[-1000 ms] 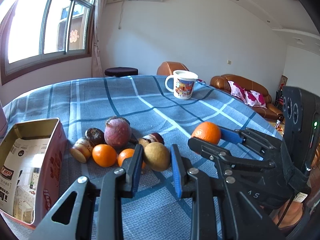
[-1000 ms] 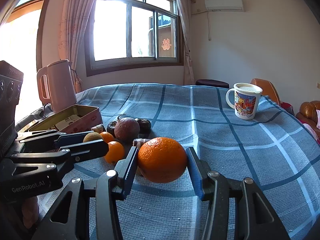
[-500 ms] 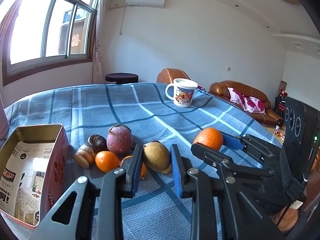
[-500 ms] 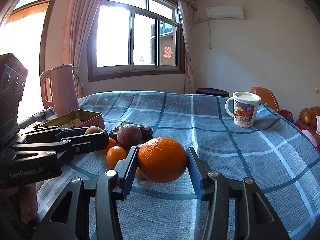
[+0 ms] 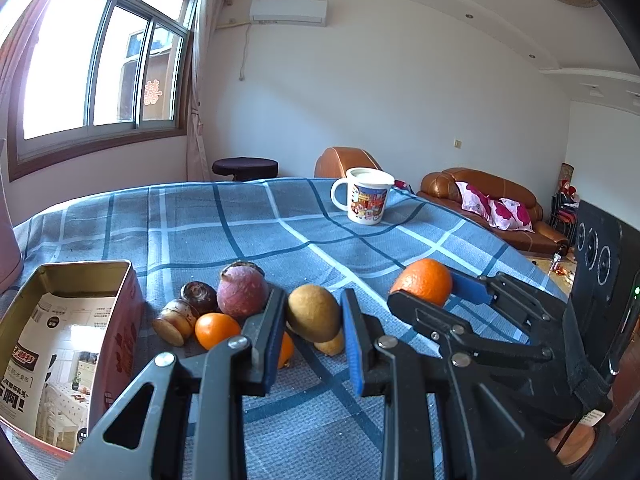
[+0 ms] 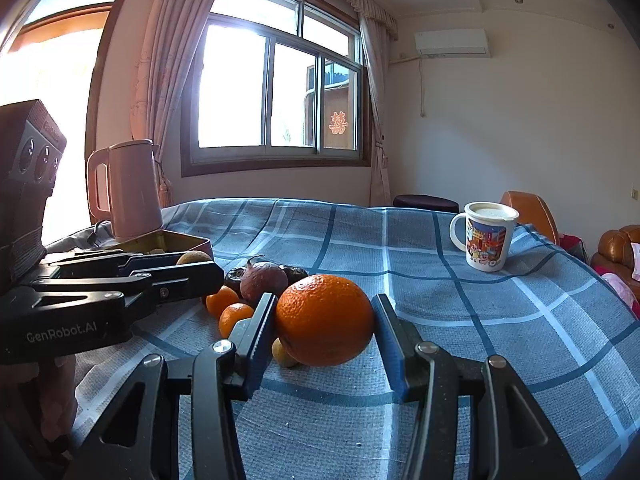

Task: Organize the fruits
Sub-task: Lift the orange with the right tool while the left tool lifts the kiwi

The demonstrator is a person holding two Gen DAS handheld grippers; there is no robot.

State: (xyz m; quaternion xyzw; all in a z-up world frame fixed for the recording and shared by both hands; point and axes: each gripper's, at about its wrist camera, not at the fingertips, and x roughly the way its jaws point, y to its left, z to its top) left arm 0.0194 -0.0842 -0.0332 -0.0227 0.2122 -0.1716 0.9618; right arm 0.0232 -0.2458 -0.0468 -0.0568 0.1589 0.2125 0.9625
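Both claws have tipped up slightly: left claw [image 5: 313, 326] clamps the kiwi [image 5: 313, 313], right claw [image 6: 325, 330] grips the orange [image 6: 325, 325]. Kiwi looks soft, bruisable; orange firm, held across its middle

Home living room: brown leather sofa [image 5: 492, 196] with floral cushions, wall air conditioner [image 5: 288, 11], curtained window [image 6: 276, 92], checked-cloth table [image 5: 248, 224], mug [image 5: 366, 200], pink kettle [image 6: 128, 188].
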